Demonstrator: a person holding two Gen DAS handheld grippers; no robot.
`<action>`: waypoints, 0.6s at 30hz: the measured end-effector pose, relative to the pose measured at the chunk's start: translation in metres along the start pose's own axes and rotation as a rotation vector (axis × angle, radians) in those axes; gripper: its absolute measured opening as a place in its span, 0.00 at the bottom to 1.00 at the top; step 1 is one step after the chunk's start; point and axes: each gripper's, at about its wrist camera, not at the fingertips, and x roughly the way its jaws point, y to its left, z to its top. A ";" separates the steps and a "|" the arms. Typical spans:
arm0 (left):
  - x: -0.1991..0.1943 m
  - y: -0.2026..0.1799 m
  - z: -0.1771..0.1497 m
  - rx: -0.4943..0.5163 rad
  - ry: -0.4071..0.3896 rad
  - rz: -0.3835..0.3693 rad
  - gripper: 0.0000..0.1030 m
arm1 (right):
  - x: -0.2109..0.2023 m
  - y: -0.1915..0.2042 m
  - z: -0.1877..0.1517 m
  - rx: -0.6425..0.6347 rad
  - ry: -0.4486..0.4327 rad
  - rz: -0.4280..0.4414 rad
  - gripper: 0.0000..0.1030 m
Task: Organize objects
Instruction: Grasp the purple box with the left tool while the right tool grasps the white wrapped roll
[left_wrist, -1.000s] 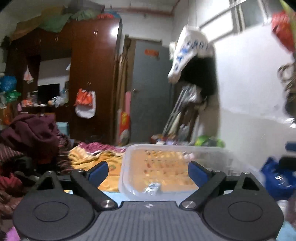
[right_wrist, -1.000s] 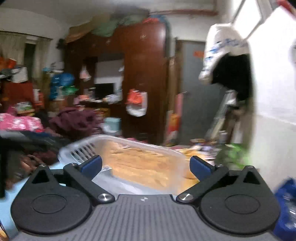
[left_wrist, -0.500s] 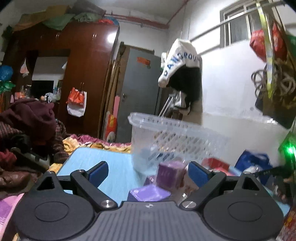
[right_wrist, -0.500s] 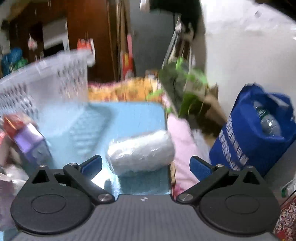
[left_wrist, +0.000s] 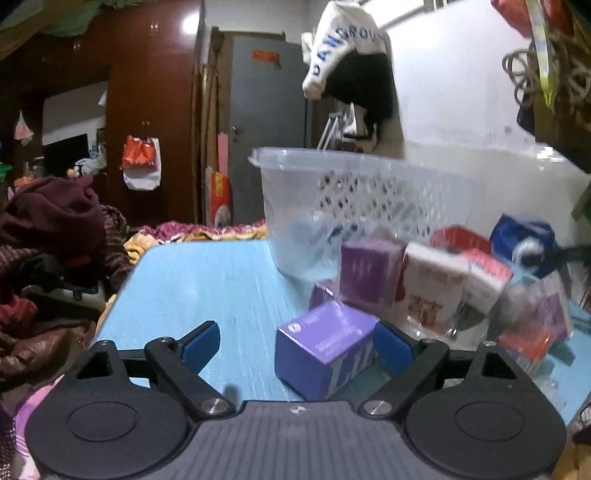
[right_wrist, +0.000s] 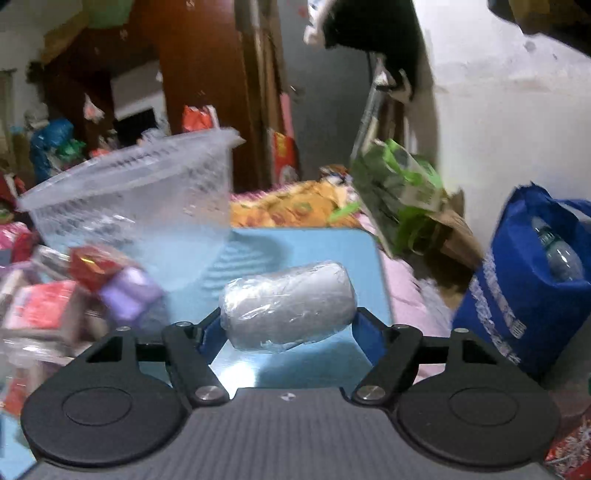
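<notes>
Where tumbled, purple box (left_wrist: 325, 343), plastic-wrapped white roll (right_wrist: 288, 306)

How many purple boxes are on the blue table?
3 clearly: one purple box between the left gripper's fingers, one standing behind it, one peeking out between them. Blurred ones at right may hide more.

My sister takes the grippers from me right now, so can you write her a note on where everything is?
Left gripper: jaws have just been closing around a purple box on the blue table. One pad is at the box, the other still clear, so no grip yet.
Right gripper: jaws have just been closing on the wrapped white roll. Both pads sit at its ends; looks gripped, or nearly.
Things: the clear basket stands at the back of the table. More boxes lie piled in front of it.
Done: nothing clearly sorted; the basket's contents are too blurred to tell.
Left: probably lift roll and box into the basket, then the pile.
</notes>
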 end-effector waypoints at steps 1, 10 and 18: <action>0.002 0.000 0.000 -0.002 0.011 -0.012 0.84 | -0.005 0.006 0.000 -0.005 -0.015 0.020 0.73; -0.011 0.002 -0.006 0.002 -0.068 -0.020 0.47 | -0.030 0.046 0.002 -0.084 -0.085 0.097 0.73; -0.027 0.010 -0.009 -0.029 -0.147 -0.032 0.45 | -0.038 0.060 0.002 -0.108 -0.112 0.125 0.73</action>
